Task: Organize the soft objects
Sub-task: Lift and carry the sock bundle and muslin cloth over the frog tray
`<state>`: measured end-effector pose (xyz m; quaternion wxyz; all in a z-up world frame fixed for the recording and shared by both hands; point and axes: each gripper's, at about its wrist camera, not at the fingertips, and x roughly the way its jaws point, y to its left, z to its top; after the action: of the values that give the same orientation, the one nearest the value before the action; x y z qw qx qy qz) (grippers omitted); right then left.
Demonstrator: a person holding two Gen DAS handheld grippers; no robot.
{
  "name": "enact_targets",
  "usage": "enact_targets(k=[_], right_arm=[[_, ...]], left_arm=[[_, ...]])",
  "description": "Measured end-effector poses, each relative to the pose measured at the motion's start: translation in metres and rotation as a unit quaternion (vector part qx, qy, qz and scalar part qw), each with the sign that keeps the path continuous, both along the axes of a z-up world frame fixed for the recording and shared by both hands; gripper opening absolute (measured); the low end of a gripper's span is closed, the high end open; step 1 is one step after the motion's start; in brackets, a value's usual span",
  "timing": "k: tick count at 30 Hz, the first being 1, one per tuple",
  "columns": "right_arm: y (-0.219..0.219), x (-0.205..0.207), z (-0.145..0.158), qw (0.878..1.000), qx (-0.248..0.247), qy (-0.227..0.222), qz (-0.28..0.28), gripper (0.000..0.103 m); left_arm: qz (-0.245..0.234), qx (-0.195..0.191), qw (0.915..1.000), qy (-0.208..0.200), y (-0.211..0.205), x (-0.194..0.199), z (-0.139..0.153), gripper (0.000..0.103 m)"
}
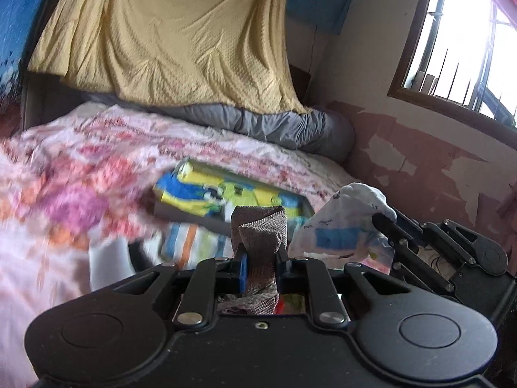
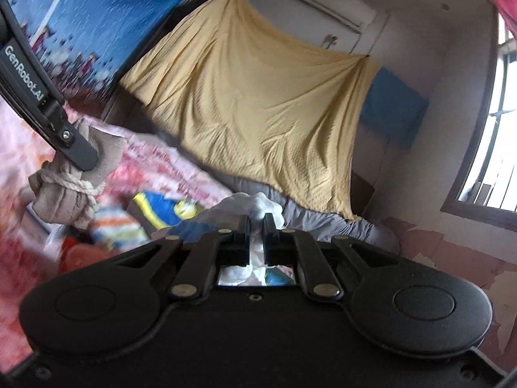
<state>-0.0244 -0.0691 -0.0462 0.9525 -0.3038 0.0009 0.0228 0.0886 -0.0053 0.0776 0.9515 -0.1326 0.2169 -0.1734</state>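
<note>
Left gripper (image 1: 260, 252) nearest, clamped on a grey-brown cloth bundle (image 1: 260, 229) tied with cord, lifted above the floral bedspread (image 1: 97, 168). Right gripper (image 2: 257, 226) just beside it to the right, pinching a white printed cloth (image 2: 258, 205). Colourful box (image 1: 226, 190) beyond; yellow sheet (image 1: 168, 38) hangs far.

We see grey-brown rope-tied cloth bundle (image 1: 258, 226) raised above floral bedspread; white printed cloth (image 1: 342, 226) with blue patch lifted just beside it.
</note>
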Motion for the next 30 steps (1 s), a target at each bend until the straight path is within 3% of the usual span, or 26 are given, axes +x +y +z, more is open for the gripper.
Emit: enact_targets(k=[7,14,18,26,30], right_arm=[[-0.025,0.037,0.03,0.998,0.052,-0.021,0.005,0.002],[-0.066,0.092,0.045,0.993,0.117,0.002,0.01,0.002],[-0.084,0.125,0.041,0.987,0.16,0.022,0.01,0.002],[-0.112,0.195,0.014,0.98,0.186,0.065,0.002,0.002],[-0.122,0.225,0.003,0.977,0.198,0.074,0.0,0.002]], left_arm=[[0.013,-0.004,0.9998,-0.011,-0.026,0.05,0.027,0.017],[0.039,-0.006,0.9992,-0.008,-0.055,0.123,0.034,0.017],[0.043,0.02,0.9988,-0.014,-0.076,0.162,0.031,0.017],[0.059,0.015,0.9978,0.025,-0.105,0.222,0.009,0.017],[0.063,0.031,0.997,0.031,-0.112,0.241,-0.004,0.017]])
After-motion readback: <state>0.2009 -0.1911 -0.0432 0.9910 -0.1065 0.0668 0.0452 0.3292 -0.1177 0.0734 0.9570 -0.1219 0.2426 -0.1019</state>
